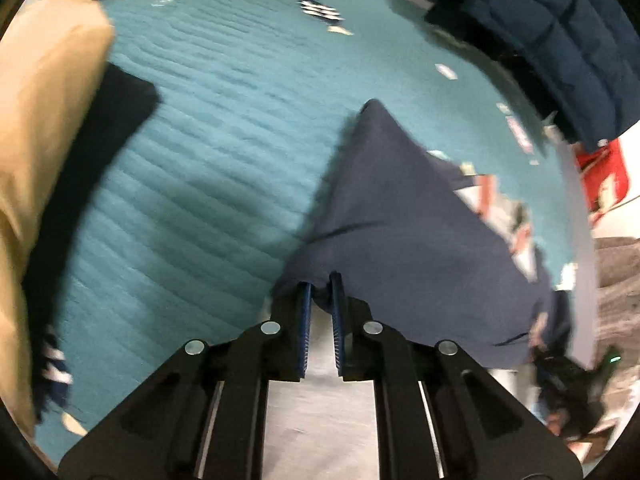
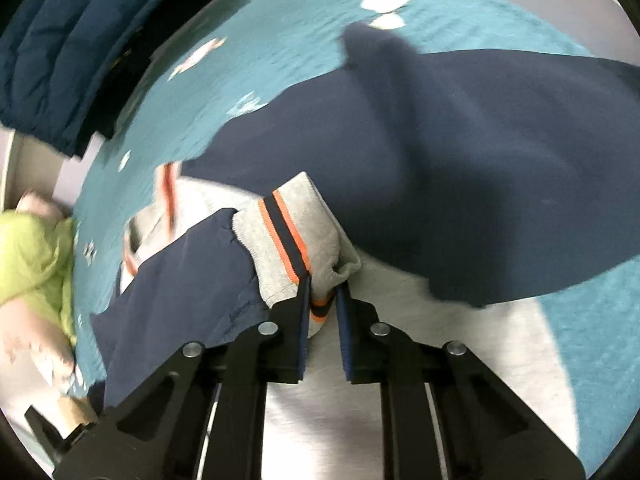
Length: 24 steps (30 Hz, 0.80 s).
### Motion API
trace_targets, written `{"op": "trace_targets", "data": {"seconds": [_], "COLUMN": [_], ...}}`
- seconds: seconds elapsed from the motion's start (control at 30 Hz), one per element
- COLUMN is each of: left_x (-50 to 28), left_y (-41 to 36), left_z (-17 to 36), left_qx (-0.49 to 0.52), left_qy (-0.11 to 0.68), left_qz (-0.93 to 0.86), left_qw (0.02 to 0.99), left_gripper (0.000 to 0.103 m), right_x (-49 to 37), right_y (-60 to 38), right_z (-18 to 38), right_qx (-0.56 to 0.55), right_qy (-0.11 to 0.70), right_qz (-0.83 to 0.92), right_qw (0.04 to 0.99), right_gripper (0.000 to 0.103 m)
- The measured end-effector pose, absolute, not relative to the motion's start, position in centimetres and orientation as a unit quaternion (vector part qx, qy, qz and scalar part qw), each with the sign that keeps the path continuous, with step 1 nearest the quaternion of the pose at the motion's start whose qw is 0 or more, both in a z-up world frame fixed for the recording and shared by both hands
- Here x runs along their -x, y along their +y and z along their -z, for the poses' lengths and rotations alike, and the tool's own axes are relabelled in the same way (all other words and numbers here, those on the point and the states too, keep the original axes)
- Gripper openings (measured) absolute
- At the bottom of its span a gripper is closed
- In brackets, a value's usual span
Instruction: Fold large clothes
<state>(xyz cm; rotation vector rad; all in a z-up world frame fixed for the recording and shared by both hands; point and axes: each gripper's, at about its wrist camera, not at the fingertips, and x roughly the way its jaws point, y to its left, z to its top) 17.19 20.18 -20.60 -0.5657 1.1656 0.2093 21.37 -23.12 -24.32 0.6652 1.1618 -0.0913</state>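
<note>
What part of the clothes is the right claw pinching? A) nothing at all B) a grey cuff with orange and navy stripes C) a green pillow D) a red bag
B: in the right wrist view the right claw is shut on the grey striped cuff of the navy garment.

Left tongs (image 1: 321, 280) pinch the navy garment's (image 1: 400, 240) edge above the teal bedspread (image 1: 208, 152)

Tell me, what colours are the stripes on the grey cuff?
Orange, navy, orange on the grey cuff, clearest in the right wrist view.
</note>
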Motion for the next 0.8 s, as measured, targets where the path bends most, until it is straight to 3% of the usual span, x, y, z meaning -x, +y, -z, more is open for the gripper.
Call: {"op": "trace_targets", "data": {"seconds": [0.1, 0.2, 0.23, 0.33, 0.37, 0.47, 0.53, 0.6, 0.63, 0.7, 0.73, 0.77, 0.8], "left_x": [-16.9, -17.2, -17.3, -16.9, -16.4, -15.8, -16.0, -17.6, -18.5, -19.8, -20.3, -20.5, -20.2], "left_y": [21.0, 19.6, 19.3, 18.4, 18.3, 18.4, 18.7, 18.3, 18.0, 18.1, 18.1, 18.0, 17.7], "left_z": [23.0, 22.1, 21.8, 19.9, 18.6, 16.2, 15.7, 16.9, 18.0, 20.6, 21.8, 23.3, 23.8], "left_qx": [0.294, 0.238, 0.225, 0.187, 0.172, 0.161, 0.176, 0.169, 0.162, 0.162, 0.157, 0.145, 0.128], "left_qy": [0.569, 0.567, 0.574, 0.585, 0.572, 0.547, 0.529, 0.521, 0.527, 0.546, 0.559, 0.578, 0.576], "left_qz": [-0.089, -0.087, -0.082, -0.06, -0.059, -0.053, -0.045, -0.047, -0.052, -0.054, -0.062, -0.072, -0.069], "left_qw": [0.763, 0.784, 0.783, 0.787, 0.799, 0.82, 0.829, 0.835, 0.833, 0.82, 0.812, 0.8, 0.805], "left_gripper": [0.009, 0.013, 0.013, 0.03, 0.042, 0.044, 0.044, 0.042, 0.039, 0.018, 0.015, 0.007, 0.007], "right_x": [-21.9, -22.3, -22.3, -21.9, -21.5, -21.0, -21.5, -22.5, -22.9, -23.6, -23.7, -23.5, -23.0], "right_y": [-21.8, -21.0, -20.9, -21.1, -21.3, -21.3, -20.4, -18.4, -17.4, -16.2, -16.0, -16.2, -16.7], "right_z": [24.1, 23.7, 23.6, 21.6, 20.6, 18.0, 17.5, 18.3, 19.1, 21.8, 23.3, 24.1, 24.1], "right_qx": [-0.269, -0.226, -0.221, -0.218, -0.211, -0.191, -0.181, -0.152, -0.146, -0.15, -0.139, -0.145, -0.157], "right_qy": [0.545, 0.554, 0.56, 0.551, 0.538, 0.495, 0.479, 0.495, 0.508, 0.546, 0.571, 0.576, 0.57], "right_qz": [0.071, 0.078, 0.078, 0.077, 0.08, 0.076, 0.038, 0.016, 0.002, -0.013, 0.013, 0.016, 0.011], "right_qw": [0.791, 0.797, 0.795, 0.802, 0.813, 0.845, 0.858, 0.855, 0.849, 0.824, 0.809, 0.804, 0.806], "right_gripper": [0.01, 0.01, 0.013, 0.019, 0.022, 0.042, 0.042, 0.031, 0.018, 0.012, 0.004, 0.0, 0.0]}}
